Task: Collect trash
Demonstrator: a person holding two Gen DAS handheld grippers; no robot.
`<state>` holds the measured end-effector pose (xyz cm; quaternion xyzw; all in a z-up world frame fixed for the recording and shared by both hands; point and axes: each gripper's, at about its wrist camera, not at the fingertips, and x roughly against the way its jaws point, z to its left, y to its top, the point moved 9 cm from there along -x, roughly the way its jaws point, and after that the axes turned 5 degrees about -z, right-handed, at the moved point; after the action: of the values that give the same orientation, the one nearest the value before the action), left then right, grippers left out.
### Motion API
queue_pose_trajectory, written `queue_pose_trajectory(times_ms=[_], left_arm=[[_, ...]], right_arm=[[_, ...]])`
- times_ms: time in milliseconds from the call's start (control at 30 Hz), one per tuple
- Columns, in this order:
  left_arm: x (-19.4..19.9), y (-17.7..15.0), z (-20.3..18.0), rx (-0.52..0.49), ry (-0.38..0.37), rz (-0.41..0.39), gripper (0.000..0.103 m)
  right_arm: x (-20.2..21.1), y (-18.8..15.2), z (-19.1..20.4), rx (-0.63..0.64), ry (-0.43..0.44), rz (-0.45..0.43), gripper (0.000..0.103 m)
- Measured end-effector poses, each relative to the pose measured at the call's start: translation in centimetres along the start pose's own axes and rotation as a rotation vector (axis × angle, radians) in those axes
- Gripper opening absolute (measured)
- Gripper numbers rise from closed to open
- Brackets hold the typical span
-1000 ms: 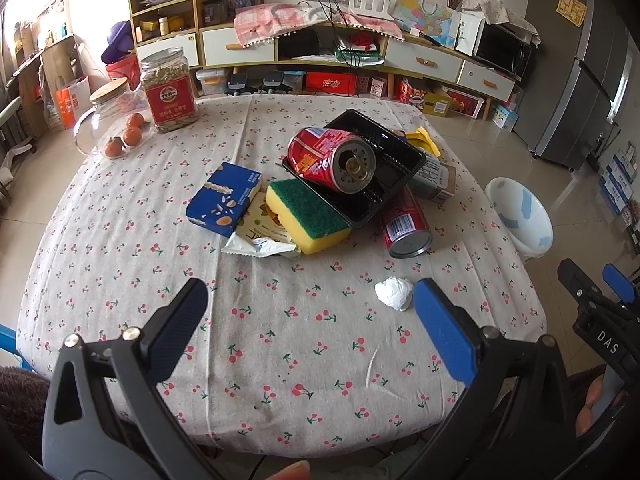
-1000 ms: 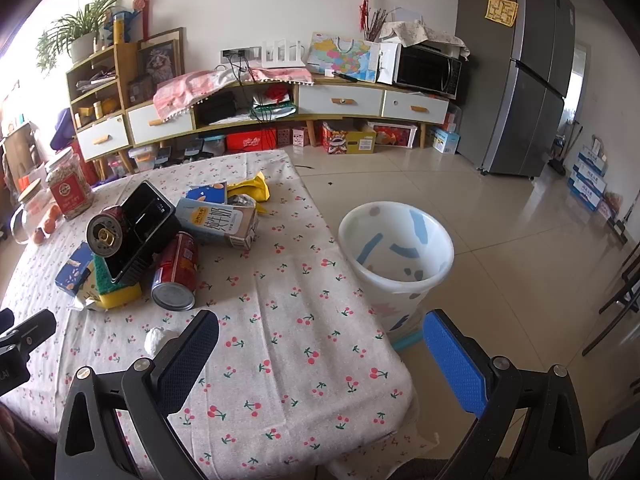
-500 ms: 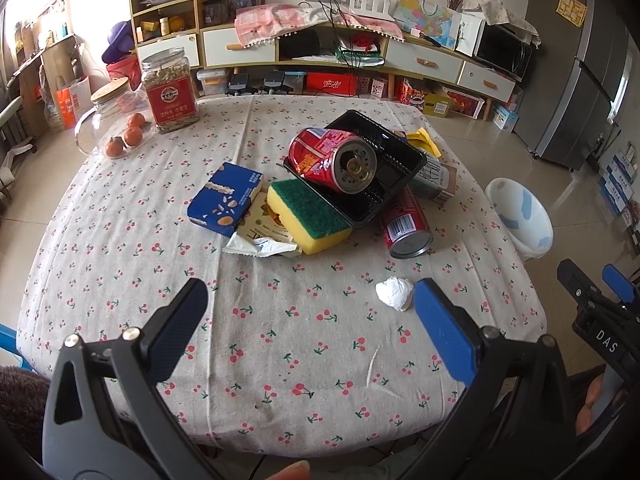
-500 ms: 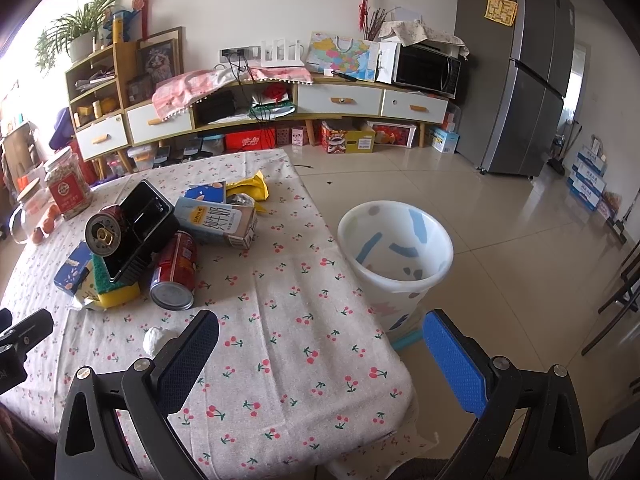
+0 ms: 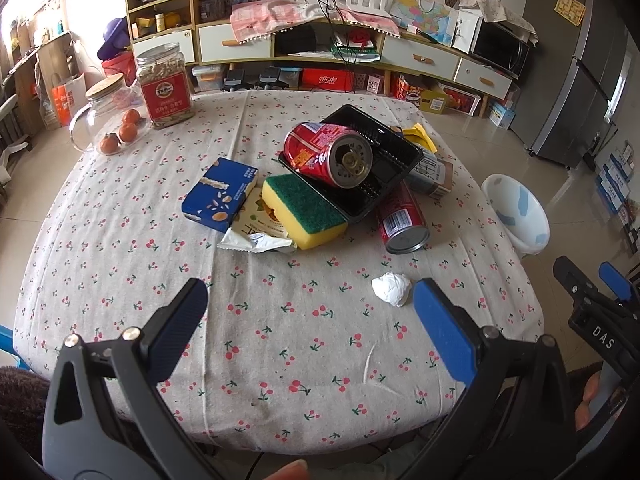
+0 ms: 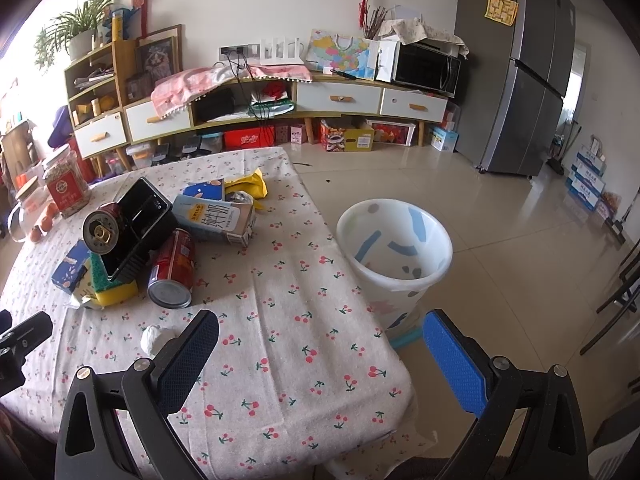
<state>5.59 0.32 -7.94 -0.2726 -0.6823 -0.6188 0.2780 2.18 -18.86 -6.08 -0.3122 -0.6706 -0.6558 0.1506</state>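
Tongs (image 5: 310, 298) wide — paper wad (image 5: 391, 288) between

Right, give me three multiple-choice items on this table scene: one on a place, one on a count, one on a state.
1. Where does the bin stand?
A. on the table
B. on the floor beside the table
C. under the shelf

2. How many red cans show?
A. one
B. two
C. four

3. How are both grippers?
A. open, empty
B. shut on paper
C. shut on a can

Key: B, the bin stands on tiles by the tablecloth edge; B, one can lies in the black tray, another can on the cloth; A, left gripper and right gripper fingers stand apart, holding nothing.
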Motion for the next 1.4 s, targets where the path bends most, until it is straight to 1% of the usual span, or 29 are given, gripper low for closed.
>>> queue_pose_trajectory(times_ms=[167,233,333,400,467,667,733,833,933,1100,1167,1267,1300,1367,1400], left_arm=[[-0.1,-0.1,-0.1,-0.012,-0.011,0.005,0.102],[-0.1,0.0,0.0,-0.015,-0.013,0.001,0.102],[-0.2,-0.1,0.0,-0.035,-0.035,0.004,0.102],[-0.7,-0.3,0.4,-0.057,-0.028,0.028,0.102],[-1.2,-0.6,1.0,-0.061,-0.038,0.064,0.102],[-2.8,-0.6,3.3,0.004,-0.098,0.185,0.102],[-3.1,0.0,3.9,0.019,-0.102,0.199,0.102],[-3.1,1.4,4.1,-0.002,-0.09,0.184,0.102],[-3.7,2.8,3.8,0.002,-0.112,0.194,0.102],[-4.8,5.7,1.4,-0.02,-0.133,0.156,0.101],[-5.7,6.3,0.2,-0.026,-0.138,0.148,0.097],[-7.3,6.9,-1.7,-0.057,-0.115,0.132,0.093],[-7.8,7.2,-2.2,-0.065,-0.102,0.127,0.091],[-8.8,7.6,-2.9,-0.072,-0.078,0.113,0.087],[-9.2,7.8,-3.0,-0.077,-0.059,0.104,0.087]], right_arm=[[-0.4,-0.6,-0.4,-0.01,-0.005,0.014,0.103],[-0.3,-0.7,-0.5,-0.009,0.008,0.028,0.103],[-0.1,-0.5,-0.3,0.007,0.018,0.049,0.103],[0.0,-0.2,-0.2,0.012,0.035,0.061,0.103],[0.0,0.3,0.0,0.021,0.05,0.074,0.103],[-0.4,2.6,2.2,0.081,0.153,0.139,0.103],[-1.0,3.6,3.1,0.098,0.178,0.152,0.103],[-2.3,5.1,4.0,0.122,0.191,0.171,0.103],[-3.7,6.2,4.6,0.13,0.205,0.196,0.103],[-6.4,7.2,4.7,0.109,0.215,0.205,0.103],[-7.4,6.7,4.2,0.082,0.215,0.217,0.103],[-9.1,5.4,3.5,0.048,0.229,0.284,0.103],[-9.3,5.2,3.3,0.045,0.236,0.293,0.103],[-9.5,5.7,2.8,0.047,0.231,0.284,0.103],[-9.5,6.0,2.5,0.048,0.221,0.274,0.103]])
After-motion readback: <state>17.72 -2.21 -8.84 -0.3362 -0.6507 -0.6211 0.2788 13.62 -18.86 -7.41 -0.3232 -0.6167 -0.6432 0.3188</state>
